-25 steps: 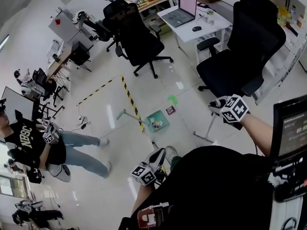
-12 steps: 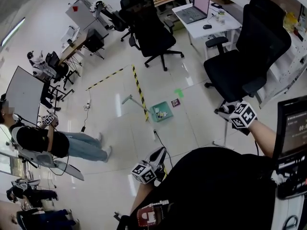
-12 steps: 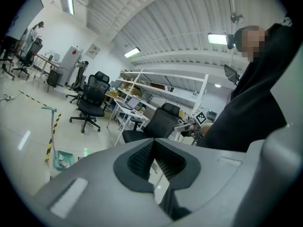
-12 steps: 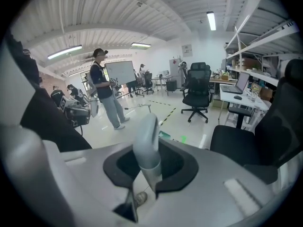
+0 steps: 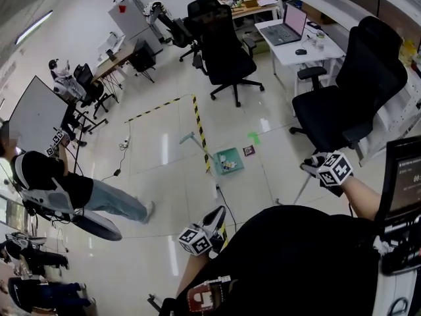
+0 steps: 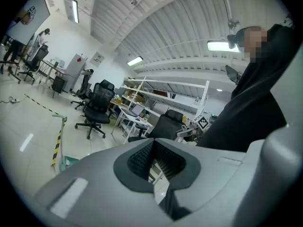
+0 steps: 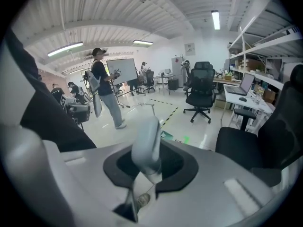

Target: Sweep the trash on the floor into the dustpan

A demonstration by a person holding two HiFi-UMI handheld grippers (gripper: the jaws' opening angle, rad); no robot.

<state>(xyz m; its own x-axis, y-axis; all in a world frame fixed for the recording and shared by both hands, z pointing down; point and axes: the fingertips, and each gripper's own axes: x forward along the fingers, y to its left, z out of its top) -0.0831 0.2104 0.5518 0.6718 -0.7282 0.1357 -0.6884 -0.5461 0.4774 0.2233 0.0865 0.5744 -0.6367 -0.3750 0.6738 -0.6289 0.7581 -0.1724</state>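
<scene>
Green dustpan [image 5: 231, 160] sits on the pale tiled floor [image 5: 164, 176], mid-room, just right of the near end of a yellow-and-black tape line [image 5: 198, 122]. Its thin pole slants away to the far left. Pale bits of trash [image 5: 227, 166] lie inside the pan. A small dark scrap [image 5: 248, 151] lies on the floor just right of the pan, with a green mark [image 5: 254, 137] a little farther off.

Right claw [image 5: 310, 166] is held out at the right, near the black office chair [image 5: 348, 97]. It is clenched on a pale grey broom handle [image 7: 147, 136], which runs up between the jaws in the right gripper view. The dustpan lies well apart from this claw, to its left.

Left claw [image 5: 218, 212] is held low and close to the body, pointing toward the far side. Its ribbed pads [image 6: 142, 157] are pressed together with nothing between them. The dustpan lies beyond it on the far side, well apart.

A person [image 5: 49, 180] stands at the left. A laptop [image 5: 288, 30] rests on a white worktop [image 5: 309, 48] at the far right.
</scene>
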